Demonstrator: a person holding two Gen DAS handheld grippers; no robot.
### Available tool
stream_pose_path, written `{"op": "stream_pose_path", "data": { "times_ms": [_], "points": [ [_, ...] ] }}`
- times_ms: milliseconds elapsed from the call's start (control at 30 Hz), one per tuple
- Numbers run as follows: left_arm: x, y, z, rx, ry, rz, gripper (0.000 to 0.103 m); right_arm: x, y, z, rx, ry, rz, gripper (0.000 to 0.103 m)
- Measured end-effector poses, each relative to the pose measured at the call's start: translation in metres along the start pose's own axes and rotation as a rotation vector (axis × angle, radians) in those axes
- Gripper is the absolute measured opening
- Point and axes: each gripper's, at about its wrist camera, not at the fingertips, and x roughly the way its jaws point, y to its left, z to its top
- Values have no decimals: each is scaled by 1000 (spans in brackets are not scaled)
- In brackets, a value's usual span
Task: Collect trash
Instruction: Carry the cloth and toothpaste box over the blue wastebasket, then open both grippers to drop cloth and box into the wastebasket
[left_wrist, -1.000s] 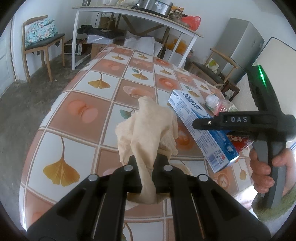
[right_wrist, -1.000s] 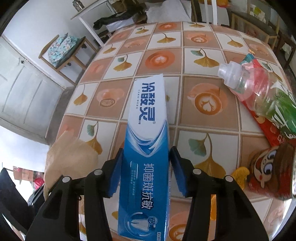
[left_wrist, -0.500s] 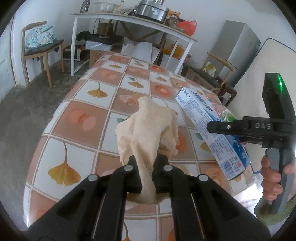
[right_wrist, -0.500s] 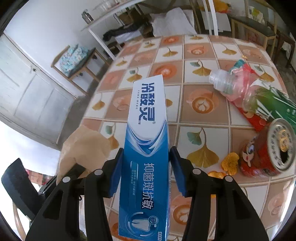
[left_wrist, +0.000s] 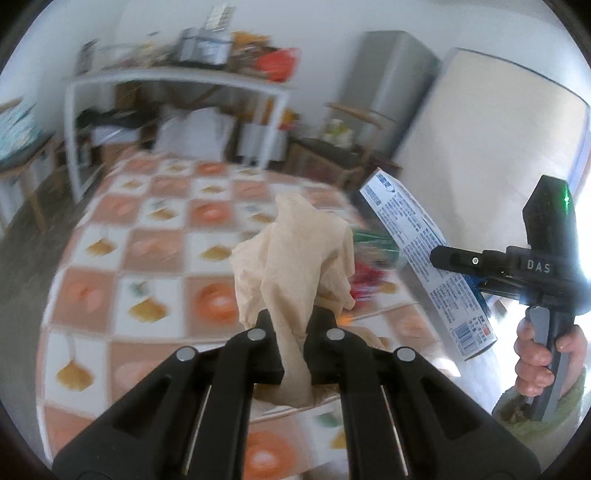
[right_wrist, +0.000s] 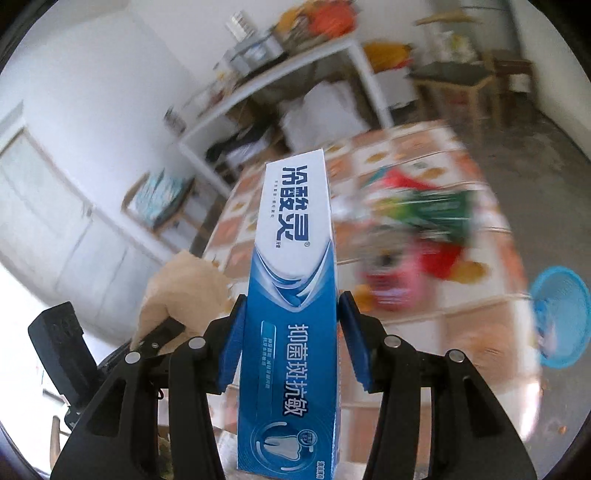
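Motion blur smears much of both views. The litter lying on the tiled worktop (left_wrist: 155, 258) reads only as red, green and pink streaks (right_wrist: 417, 236), and no label or shape there can be made out. The lower end of the toothpaste box (right_wrist: 291, 295) runs out of the right wrist frame. The crumpled beige paper (left_wrist: 295, 258) hides the worktop behind it.

The left gripper (left_wrist: 293, 347) is clenched on that paper, which bunches up above the pads in soft folds, off the worktop. The right gripper (right_wrist: 291, 343) grasps the long toothpaste box across its width, blue pads pressed on both sides; the box is white at the far end, blue near, with a tooth emblem. A blue mesh basket (right_wrist: 561, 317) sits on the floor beside the worktop, blurred at the frame edge.
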Motion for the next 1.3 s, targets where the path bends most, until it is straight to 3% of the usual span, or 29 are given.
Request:
{"op": "stream_pose_path", "data": {
  "times_ms": [267, 433, 600, 767, 867, 1033, 1067, 1100, 1133, 1167, 1300],
  "points": [
    [56, -141, 22, 227, 121, -291, 3, -140, -139, -40, 259, -229, -206, 48],
    [135, -240, 23, 355, 294, -394, 3, -170, -230, -80, 465, -267, -253, 48],
    [242, -313, -4, 440, 528, -368, 3, -148, -323, -121, 689, -227, -214, 48],
    [364, -347, -40, 422, 785, -274, 3, -100, -407, -138, 855, -166, -172, 48],
    [427, -356, -61, 400, 884, -209, 3, -61, -455, -139, 930, -118, -172, 48],
    [500, -362, -77, 407, 930, -125, 4, -20, -504, -114, 940, -83, -212, 50],
    [511, -363, -78, 396, 931, -122, 12, -14, -512, -106, 931, -82, -214, 51],
    [520, -365, -79, 390, 939, -127, 33, -4, -523, -96, 911, -80, -220, 53],
    [527, -366, -79, 383, 934, -119, 45, 4, -531, -91, 892, -77, -228, 63],
    [531, -365, -78, 374, 925, -113, 57, 12, -541, -88, 884, -81, -256, 66],
    [531, -362, -73, 352, 901, -142, 57, 20, -559, -98, 910, -93, -297, 66]
  ]
}}
